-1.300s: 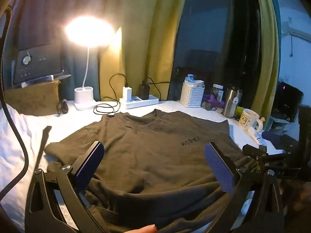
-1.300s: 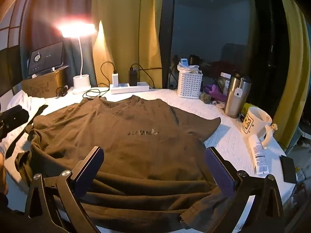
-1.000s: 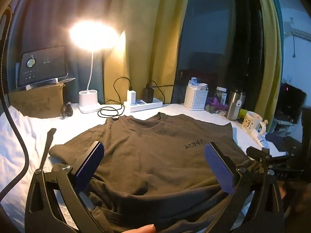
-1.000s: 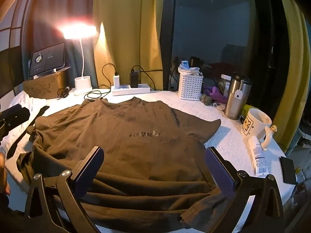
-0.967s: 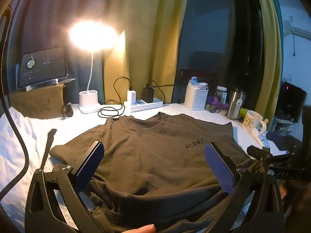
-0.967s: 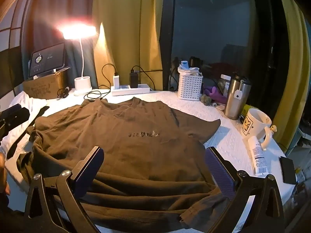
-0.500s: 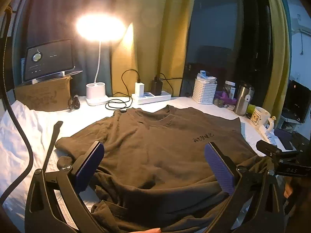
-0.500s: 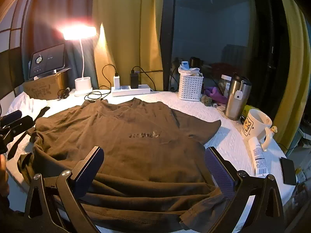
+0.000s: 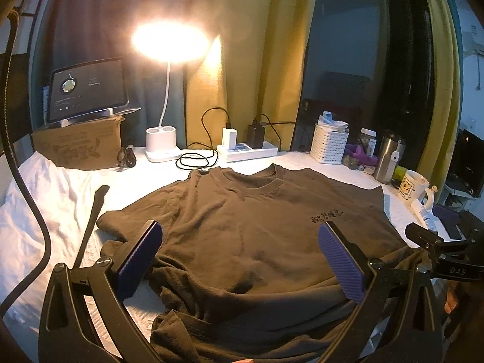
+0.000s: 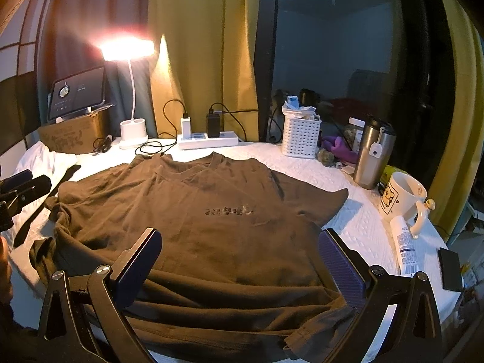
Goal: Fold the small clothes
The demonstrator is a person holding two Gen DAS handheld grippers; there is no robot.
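Note:
A brown T-shirt [image 9: 248,230] [image 10: 193,220] lies front up on the white-covered table, collar toward the curtain, small dark lettering on the chest. Its hem is bunched near the table's front edge. My left gripper [image 9: 240,258] hangs open just above the shirt's lower left part, nothing between its blue pads. My right gripper [image 10: 239,264] is open too, over the shirt's lower right part near the rumpled hem. Each gripper's black body shows at the edge of the other's view.
Along the back stand a lit desk lamp [image 9: 165,139], a power strip with chargers [image 9: 251,151], a white basket [image 10: 301,134] and a steel tumbler [image 10: 373,157]. A mug [image 10: 402,199], a tube [image 10: 403,246] and a phone [image 10: 450,269] sit right. A tablet on a cardboard box [image 9: 81,145] stands left.
Both grippers have drawn back and slightly up from the shirt, so more of the table shows. They stayed open and the shirt has not moved.

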